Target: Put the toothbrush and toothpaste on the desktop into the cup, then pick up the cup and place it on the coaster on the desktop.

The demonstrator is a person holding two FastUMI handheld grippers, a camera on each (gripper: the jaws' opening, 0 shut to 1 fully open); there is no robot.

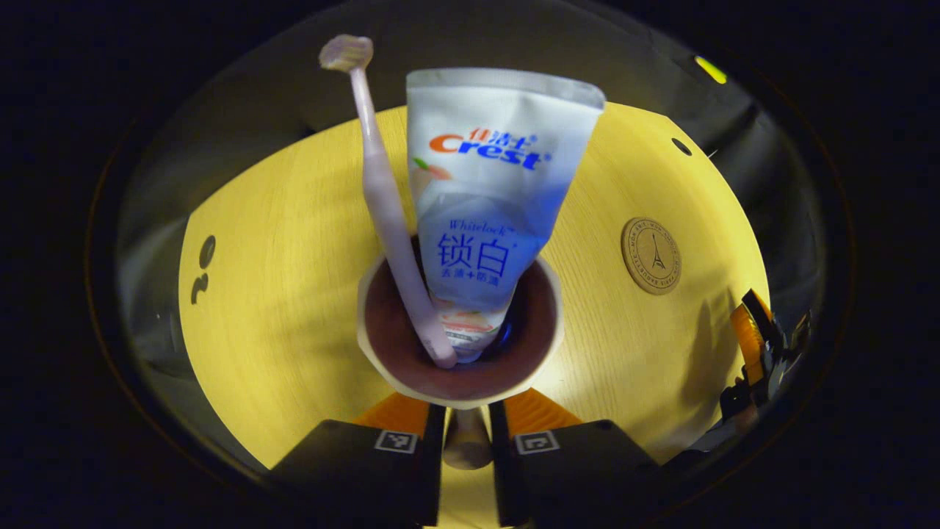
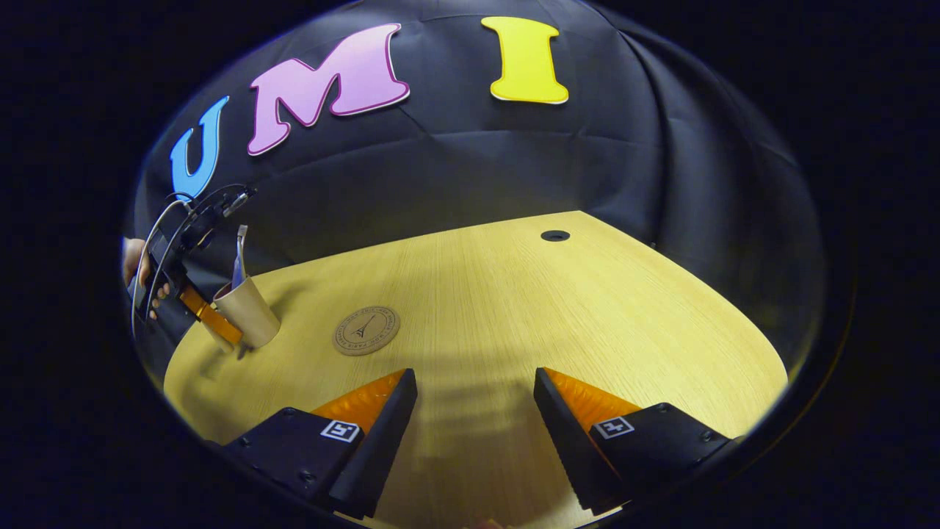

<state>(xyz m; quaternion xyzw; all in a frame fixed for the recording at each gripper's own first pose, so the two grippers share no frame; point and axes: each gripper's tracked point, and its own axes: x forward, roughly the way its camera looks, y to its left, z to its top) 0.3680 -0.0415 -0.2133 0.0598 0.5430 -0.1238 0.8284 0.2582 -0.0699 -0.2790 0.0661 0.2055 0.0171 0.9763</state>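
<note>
At centre of the left gripper view, the cup [image 1: 460, 334] stands upright with toothbrush [image 1: 382, 191] and toothpaste [image 1: 488, 191] leaning up and out of it; the left gripper [image 1: 467, 441] pinches its near rim. Load judged light but top-heavy; rigid wall suits this rim grip. Coaster [image 1: 651, 256] lies centre-right; right gripper [image 2: 476, 411] hangs spread, empty.

Dim booth, warm overhead light on the desktop [image 2: 587, 308], fisheye-bent edges.

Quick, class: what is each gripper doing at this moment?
Left gripper: closed on the cup, which holds the toothbrush and toothpaste.
Right gripper: open, holding nothing, above the desktop.
</note>
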